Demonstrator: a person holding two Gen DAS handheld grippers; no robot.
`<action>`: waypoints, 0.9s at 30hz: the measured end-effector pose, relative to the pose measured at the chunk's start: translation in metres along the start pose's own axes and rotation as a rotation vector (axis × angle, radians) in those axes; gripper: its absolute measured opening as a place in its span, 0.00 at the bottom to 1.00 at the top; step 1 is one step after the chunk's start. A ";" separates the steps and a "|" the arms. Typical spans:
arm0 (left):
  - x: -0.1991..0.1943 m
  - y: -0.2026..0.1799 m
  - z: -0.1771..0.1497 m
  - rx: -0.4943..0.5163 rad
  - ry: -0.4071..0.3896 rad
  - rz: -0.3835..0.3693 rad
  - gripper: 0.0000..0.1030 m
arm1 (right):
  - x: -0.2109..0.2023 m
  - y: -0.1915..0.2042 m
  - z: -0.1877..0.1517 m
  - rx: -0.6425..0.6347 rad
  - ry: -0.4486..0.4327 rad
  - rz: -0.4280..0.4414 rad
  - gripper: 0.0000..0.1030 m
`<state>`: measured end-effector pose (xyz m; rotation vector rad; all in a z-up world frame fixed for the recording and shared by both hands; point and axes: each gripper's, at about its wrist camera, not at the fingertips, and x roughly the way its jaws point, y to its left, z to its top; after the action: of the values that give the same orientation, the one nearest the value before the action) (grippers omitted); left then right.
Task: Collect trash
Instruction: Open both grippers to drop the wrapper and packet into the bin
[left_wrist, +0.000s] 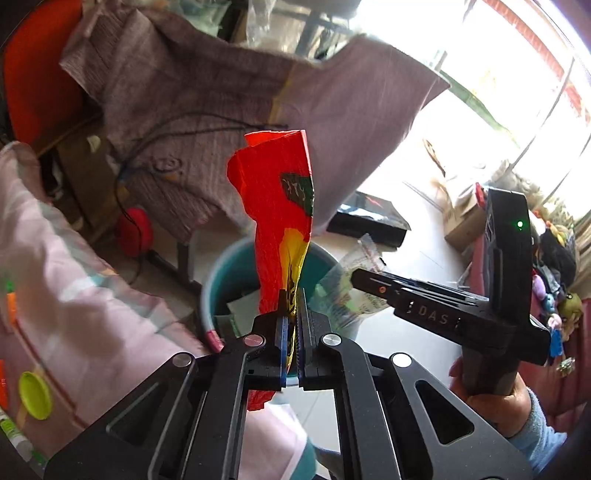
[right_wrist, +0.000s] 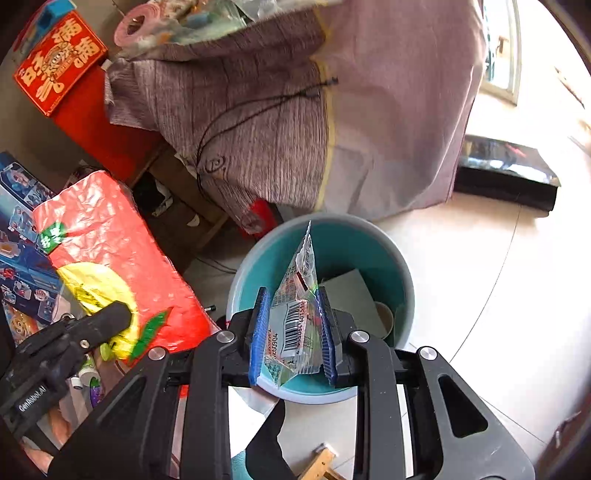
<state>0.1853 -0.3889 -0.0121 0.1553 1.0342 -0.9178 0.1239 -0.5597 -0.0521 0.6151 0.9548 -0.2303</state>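
My left gripper (left_wrist: 293, 325) is shut on a red and yellow snack bag (left_wrist: 275, 206) that stands up from its jaws above the teal bin (left_wrist: 236, 273). The same red bag (right_wrist: 110, 266) shows at the left of the right wrist view, with the left gripper's fingers (right_wrist: 110, 319) on it. My right gripper (right_wrist: 293, 332) is shut on a clear plastic wrapper (right_wrist: 297, 314) with a barcode, held over the teal bin (right_wrist: 332, 243). Inside the bin lie paper and a cup. In the left wrist view the right gripper (left_wrist: 360, 278) holds that wrapper (left_wrist: 347, 291) at the bin's right rim.
A purple-grey cloth (right_wrist: 295, 110) drapes over furniture behind the bin. A pink cloth (left_wrist: 74, 295) with a green lid (left_wrist: 35, 395) lies at left. A black box (right_wrist: 506, 170) rests on the pale floor at right. A red printed box (right_wrist: 59, 59) sits at top left.
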 end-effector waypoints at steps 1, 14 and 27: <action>0.009 -0.002 0.001 0.005 0.013 -0.004 0.04 | 0.003 -0.002 0.001 0.008 0.011 0.000 0.33; 0.049 0.004 0.002 -0.010 0.083 0.023 0.60 | 0.009 -0.026 0.006 0.081 -0.006 -0.033 0.73; 0.029 0.024 -0.020 -0.100 0.081 0.055 0.89 | 0.013 -0.015 -0.001 0.092 0.048 -0.038 0.83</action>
<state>0.1949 -0.3803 -0.0524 0.1373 1.1432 -0.8132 0.1242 -0.5699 -0.0688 0.6901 1.0069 -0.2963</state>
